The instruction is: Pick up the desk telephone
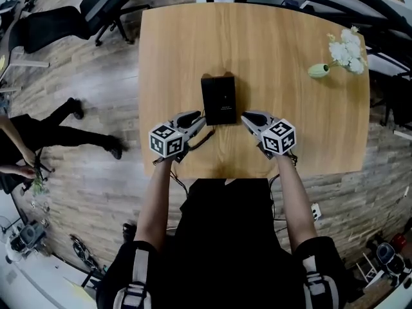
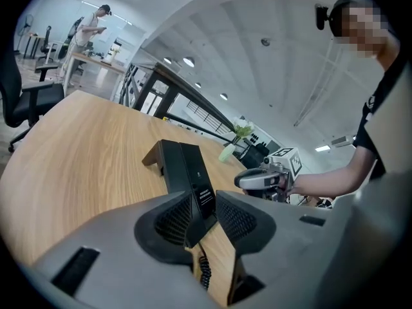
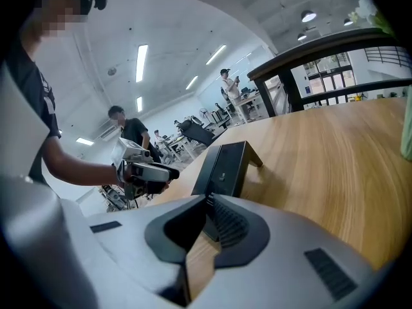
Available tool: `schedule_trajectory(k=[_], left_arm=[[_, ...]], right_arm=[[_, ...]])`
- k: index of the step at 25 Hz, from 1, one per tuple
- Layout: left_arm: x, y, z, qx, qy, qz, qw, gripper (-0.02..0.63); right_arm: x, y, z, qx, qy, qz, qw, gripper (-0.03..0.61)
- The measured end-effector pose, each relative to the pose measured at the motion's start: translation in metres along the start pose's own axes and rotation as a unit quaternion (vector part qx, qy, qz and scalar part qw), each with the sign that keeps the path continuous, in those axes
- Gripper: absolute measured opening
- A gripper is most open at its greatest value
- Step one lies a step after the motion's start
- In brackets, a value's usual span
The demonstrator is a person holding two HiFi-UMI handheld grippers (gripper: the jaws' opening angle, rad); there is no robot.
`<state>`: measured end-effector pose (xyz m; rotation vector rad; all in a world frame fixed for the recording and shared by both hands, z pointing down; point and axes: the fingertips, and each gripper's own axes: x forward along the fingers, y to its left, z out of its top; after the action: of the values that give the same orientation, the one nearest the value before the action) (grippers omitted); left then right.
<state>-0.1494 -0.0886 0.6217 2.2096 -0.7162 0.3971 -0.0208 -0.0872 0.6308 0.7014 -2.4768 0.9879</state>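
Nothing is lifted yet: the desk telephone point(image 1: 219, 100) rests on the counter point(image 1: 283, 44) just ahead of both tools, one corner between the jaws of the spread left tool point(image 2: 205, 206), while the right tool point(image 3: 207, 203) is pressed together and empty.

Grey wood-plank floor point(image 1: 90, 172) surrounds a light wooden table point(image 1: 290, 108); a black office chair point(image 1: 96, 8) stands beyond its far-left corner, strip lights point(image 3: 141, 62) overhead.
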Motion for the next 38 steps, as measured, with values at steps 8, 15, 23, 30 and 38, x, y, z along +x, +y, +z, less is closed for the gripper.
schedule_trajectory(k=[8, 15, 23, 30, 38], left_arm=[[0.015, 0.017, -0.014, -0.013, 0.021, -0.004, 0.9997, 0.149], [0.027, 0.03, -0.02, -0.028, 0.032, -0.005, 0.9991, 0.167], [0.042, 0.045, -0.017, -0.062, 0.03, -0.014, 0.9975, 0.233], [0.056, 0.044, -0.025, -0.063, 0.054, -0.034, 0.996, 0.241], [0.071, 0.037, -0.025, -0.053, 0.07, -0.055, 0.9946, 0.249]], right_arm=[[0.024, -0.013, -0.002, 0.007, 0.012, 0.002, 1.0, 0.113], [0.045, -0.026, -0.008, 0.03, 0.019, 0.004, 0.999, 0.184], [0.056, -0.035, -0.009, 0.067, 0.01, 0.02, 0.998, 0.218], [0.068, -0.035, -0.01, 0.069, 0.02, 0.034, 0.997, 0.227], [0.077, -0.033, -0.014, 0.074, 0.026, 0.055, 0.995, 0.225]])
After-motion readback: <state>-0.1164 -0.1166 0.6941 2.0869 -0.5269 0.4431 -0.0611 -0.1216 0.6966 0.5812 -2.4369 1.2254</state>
